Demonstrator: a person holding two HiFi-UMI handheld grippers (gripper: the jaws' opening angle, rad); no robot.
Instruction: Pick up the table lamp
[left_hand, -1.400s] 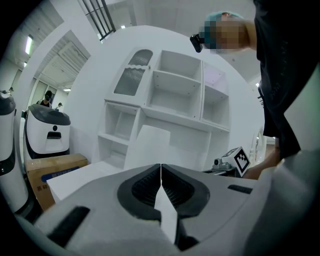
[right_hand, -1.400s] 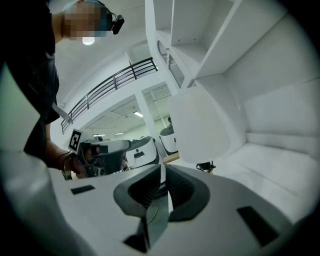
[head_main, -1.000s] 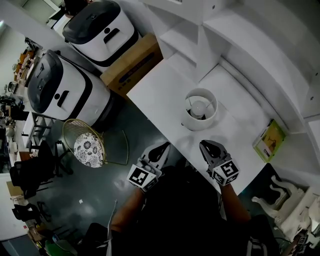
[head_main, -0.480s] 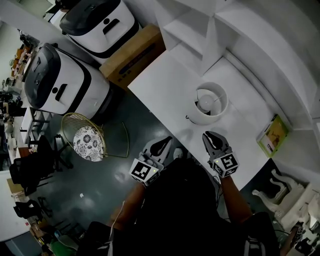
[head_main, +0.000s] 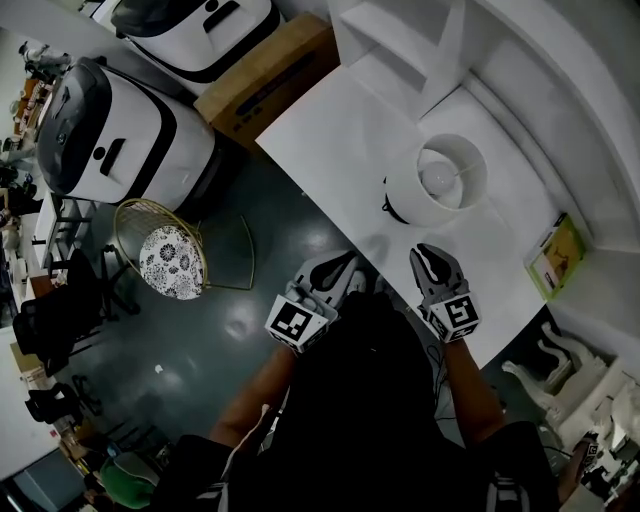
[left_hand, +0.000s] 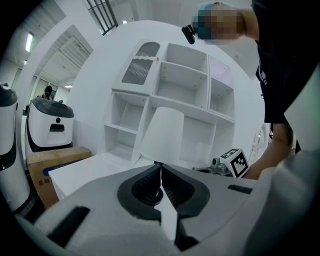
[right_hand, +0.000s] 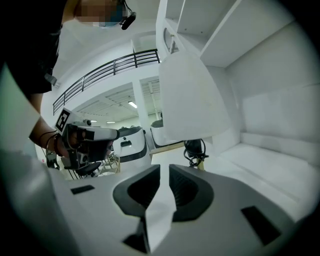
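- While the table lamp (head_main: 450, 180) stands upright on the white table (head_main: 330, 150), neither tool touches it.
- Left gripper (head_main: 347, 263): jaws pressed together, empty, at the table edge.
- Right gripper (head_main: 431, 252): jaws slightly parted, empty, near the lamp.

1 lamp (head_main: 438, 182), 2 tools (head_main: 343, 265) (head_main: 433, 257), 2 machines (head_main: 120, 130) (head_main: 195, 25), 1 cardbd box (head_main: 265, 75)

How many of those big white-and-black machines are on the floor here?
2. One machine stands on the floor left of the box; the other machine is beyond the box, cut off by the head view's top edge. Others may be out of frame.
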